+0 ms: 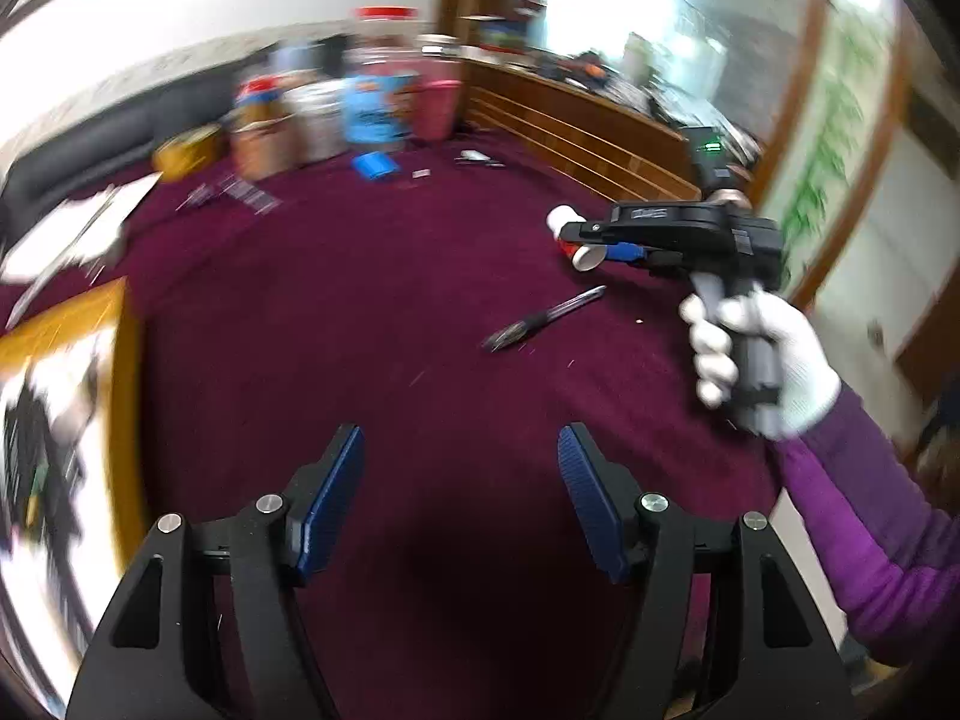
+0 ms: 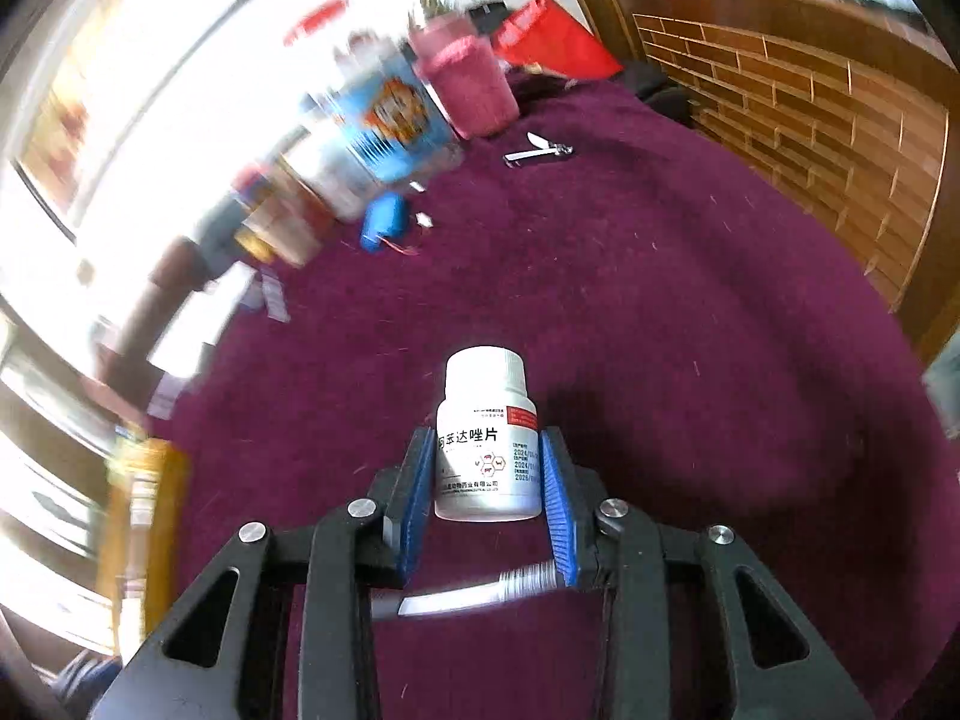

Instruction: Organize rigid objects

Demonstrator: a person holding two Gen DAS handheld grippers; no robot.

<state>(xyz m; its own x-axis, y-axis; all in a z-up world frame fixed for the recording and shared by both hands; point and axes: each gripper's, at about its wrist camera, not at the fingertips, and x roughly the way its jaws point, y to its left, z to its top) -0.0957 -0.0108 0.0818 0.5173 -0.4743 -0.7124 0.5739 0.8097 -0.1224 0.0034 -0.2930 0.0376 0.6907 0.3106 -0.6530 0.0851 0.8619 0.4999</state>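
1. Right hand-held gripper (image 2: 489, 471), lower centre of its own view, clamped a white pill bottle (image 2: 487, 438) between blue pads above the maroon carpet (image 2: 660, 300).
2. Left hand-held gripper (image 1: 461, 495), bottom centre, stood open and empty.
3. A pen (image 1: 543, 319) lay on the carpet, centre right.

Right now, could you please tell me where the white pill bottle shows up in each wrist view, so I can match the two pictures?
Left wrist view: the white pill bottle is right of centre in the upper half, partly hidden in the right hand-held gripper.
Right wrist view: the bottle is at lower centre, between the blue pads.
Shared landmark: the pink container at the far edge of the maroon cloth.
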